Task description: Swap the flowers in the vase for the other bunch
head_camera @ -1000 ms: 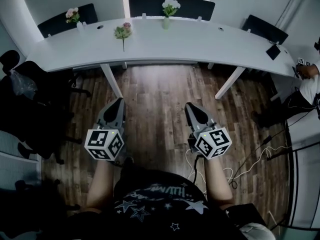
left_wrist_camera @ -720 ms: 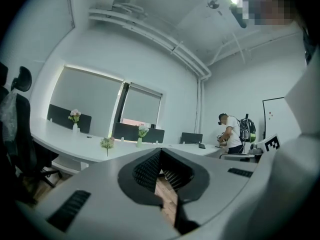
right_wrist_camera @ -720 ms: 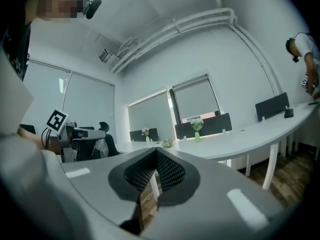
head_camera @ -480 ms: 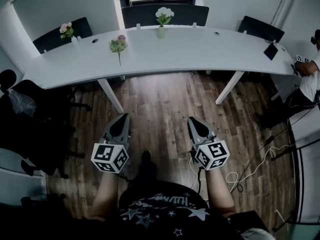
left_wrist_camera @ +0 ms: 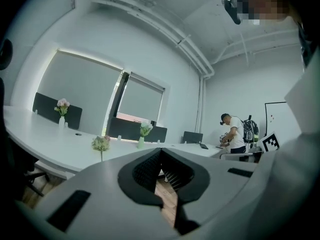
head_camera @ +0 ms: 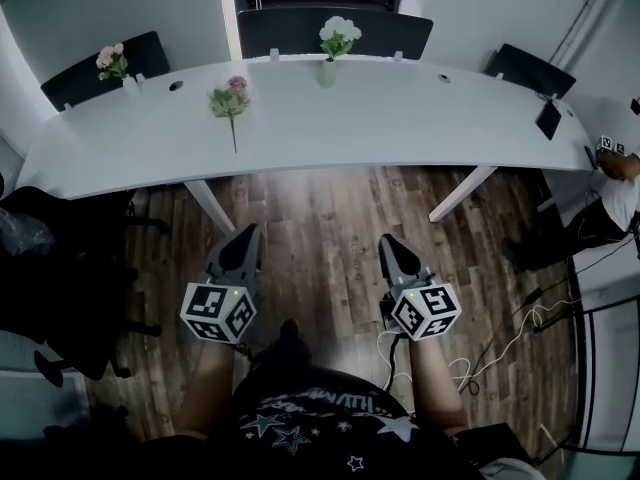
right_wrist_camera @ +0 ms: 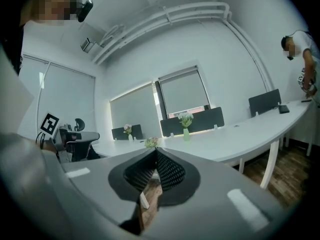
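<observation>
Your left gripper (head_camera: 247, 238), in the lower left of the head view, has its jaws pressed together on nothing, and your right gripper (head_camera: 390, 243), in the lower right, is the same, closed and empty. Each gripper view shows only the dark ribbed pads meeting. Both grippers are over the wooden floor (head_camera: 320, 218), well apart from the long white table (head_camera: 420, 118) that crosses the upper part of the frame. So I judge the step in hand is only the approach, and nothing of the swap is done yet. In the upper middle, at the far edge of the table, stands a small pale vase (head_camera: 327, 73) with white flowers (head_camera: 340, 31) upright in it. To its left and nearer to you, the other bunch (head_camera: 229, 96), pinkish and green, lies flat on the table with its thin stem (head_camera: 233, 136) toward you. More pink flowers (head_camera: 111, 60) stand upright in the upper left; I think they are not part of the job, but the task does not say. To do this step well, come close to the table edge before reaching, because the vase is far back. Spread one gripper's jaws before you arrive at the white stems, take them just above the vase mouth, and lift straight up. The vase looks light and may tip, so steady it with the other gripper.
</observation>
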A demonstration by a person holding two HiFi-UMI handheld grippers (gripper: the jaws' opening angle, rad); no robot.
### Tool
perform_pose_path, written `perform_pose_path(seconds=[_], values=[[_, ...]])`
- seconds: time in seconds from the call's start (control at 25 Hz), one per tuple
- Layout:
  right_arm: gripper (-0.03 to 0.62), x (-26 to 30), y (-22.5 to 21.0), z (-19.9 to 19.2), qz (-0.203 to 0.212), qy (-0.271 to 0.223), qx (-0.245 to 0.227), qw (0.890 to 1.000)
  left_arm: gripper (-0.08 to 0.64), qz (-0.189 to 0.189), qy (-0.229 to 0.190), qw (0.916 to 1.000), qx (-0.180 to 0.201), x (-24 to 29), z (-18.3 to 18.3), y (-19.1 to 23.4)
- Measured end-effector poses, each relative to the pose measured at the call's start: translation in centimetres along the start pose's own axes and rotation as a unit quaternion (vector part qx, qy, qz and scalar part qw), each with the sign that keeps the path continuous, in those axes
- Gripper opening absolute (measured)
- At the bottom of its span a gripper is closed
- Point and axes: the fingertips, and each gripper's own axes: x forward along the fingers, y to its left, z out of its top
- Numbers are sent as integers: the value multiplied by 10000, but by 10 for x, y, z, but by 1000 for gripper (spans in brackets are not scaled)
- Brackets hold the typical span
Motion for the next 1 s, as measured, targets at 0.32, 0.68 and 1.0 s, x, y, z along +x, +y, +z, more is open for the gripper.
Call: perform_pose_path(seconds=[0.32, 0.68, 1.0], values=[[3, 89, -12, 17, -126, 99, 92, 9998, 9, -152, 58, 9999, -11, 66, 25, 60], [3, 162, -3, 25, -262, 147, 197, 9994, 8, -425, 72, 9989, -173, 113, 37, 112], [3, 173, -27, 25, -497, 157, 147, 9985, 8, -693, 188, 9973, -167, 146, 28, 113]])
